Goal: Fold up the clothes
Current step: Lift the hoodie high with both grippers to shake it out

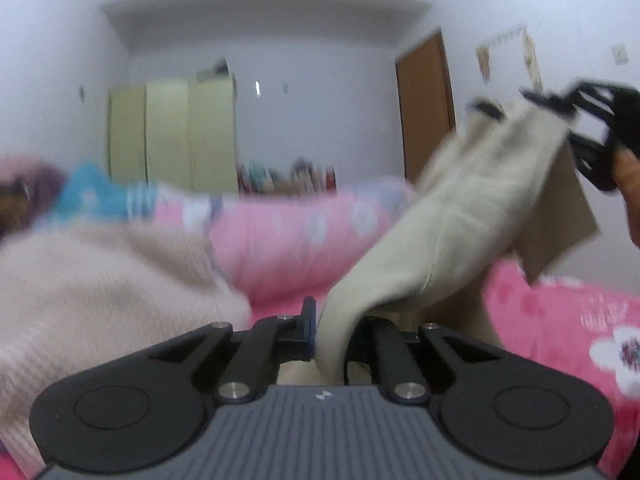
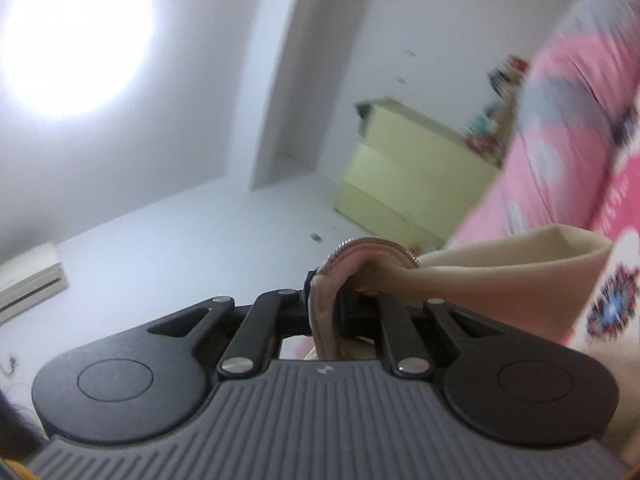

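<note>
A beige garment (image 1: pixel 460 220) hangs stretched in the air between my two grippers above a pink flowered bed (image 1: pixel 288 248). My left gripper (image 1: pixel 328 328) is shut on one end of it. My right gripper (image 1: pixel 532 108) shows at the upper right of the left wrist view, shut on the other end, with a cardboard tag (image 1: pixel 560 216) hanging below. In the right wrist view my right gripper (image 2: pixel 326 300) is shut on the beige garment (image 2: pixel 480 280) at a zipper edge (image 2: pixel 376 244), tilted toward the ceiling.
A pale pink knit sweater (image 1: pixel 100 292) lies on the bed at the left, with more clothes (image 1: pixel 92 196) behind it. A yellow-green wardrobe (image 1: pixel 172 136) and a brown door (image 1: pixel 424 108) stand against the far wall. The bed's pink cover (image 2: pixel 560 128) fills the right wrist view's right side.
</note>
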`<state>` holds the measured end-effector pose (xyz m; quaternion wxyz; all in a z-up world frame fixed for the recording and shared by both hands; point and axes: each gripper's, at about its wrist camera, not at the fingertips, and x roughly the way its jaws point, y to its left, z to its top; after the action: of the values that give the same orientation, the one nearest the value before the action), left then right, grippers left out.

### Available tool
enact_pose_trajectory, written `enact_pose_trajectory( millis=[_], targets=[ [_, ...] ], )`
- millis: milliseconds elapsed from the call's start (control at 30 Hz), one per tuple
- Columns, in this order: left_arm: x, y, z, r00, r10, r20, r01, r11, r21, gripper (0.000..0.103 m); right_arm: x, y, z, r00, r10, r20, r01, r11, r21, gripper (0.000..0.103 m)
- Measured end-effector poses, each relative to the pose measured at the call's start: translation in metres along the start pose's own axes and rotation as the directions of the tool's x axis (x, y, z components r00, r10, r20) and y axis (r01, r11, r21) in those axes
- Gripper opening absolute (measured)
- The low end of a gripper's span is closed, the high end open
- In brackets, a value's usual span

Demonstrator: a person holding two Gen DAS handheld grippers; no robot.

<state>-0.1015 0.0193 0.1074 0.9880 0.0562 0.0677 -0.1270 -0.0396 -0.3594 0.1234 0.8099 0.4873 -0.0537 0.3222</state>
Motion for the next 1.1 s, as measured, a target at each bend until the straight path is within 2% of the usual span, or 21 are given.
enact_pose_trajectory(
  millis=[167, 400, 633, 767, 867, 933, 1000, 1100],
  targets=[
    [-0.022, -0.001, 0.054, 0.989, -0.007, 0.151, 0.006, 1.000, 0.010, 0.009, -0.036, 0.056, 0.017, 0.995, 0.065, 0.071, -0.056, 0.990, -0.128, 0.008],
    [-0.058, -0.012, 0.125, 0.941, -0.062, 0.332, 0.059, 0.998, 0.019, 0.009, -0.070, 0.123, 0.040, 0.974, 0.175, 0.144, -0.129, 0.951, -0.283, 0.008],
    [-0.087, -0.033, 0.183, 0.883, -0.138, 0.449, 0.138, 0.990, 0.032, 0.009, -0.097, 0.186, 0.064, 0.937, 0.286, 0.198, -0.178, 0.884, -0.433, 0.008],
    [-0.090, -0.045, 0.198, 0.862, -0.188, 0.470, 0.198, 0.980, 0.029, 0.009, -0.112, 0.213, 0.075, 0.917, 0.335, 0.218, -0.178, 0.830, -0.528, 0.007],
    [-0.082, -0.049, 0.199, 0.858, -0.215, 0.466, 0.232, 0.972, 0.021, 0.009, -0.116, 0.218, 0.084, 0.914, 0.334, 0.229, -0.157, 0.814, -0.560, 0.007],
    [-0.073, -0.052, 0.197, 0.860, -0.222, 0.460, 0.240, 0.971, 0.021, 0.009, -0.124, 0.216, 0.090, 0.920, 0.315, 0.234, -0.133, 0.812, -0.569, 0.007],
    [-0.060, -0.053, 0.193, 0.868, -0.224, 0.442, 0.243, 0.970, 0.015, 0.009, -0.127, 0.209, 0.096, 0.927, 0.291, 0.239, -0.109, 0.814, -0.570, 0.007],
    [-0.029, -0.054, 0.188, 0.892, -0.225, 0.393, 0.245, 0.969, -0.002, 0.009, -0.120, 0.185, 0.104, 0.939, 0.244, 0.241, -0.075, 0.832, -0.550, 0.007]
  ],
)
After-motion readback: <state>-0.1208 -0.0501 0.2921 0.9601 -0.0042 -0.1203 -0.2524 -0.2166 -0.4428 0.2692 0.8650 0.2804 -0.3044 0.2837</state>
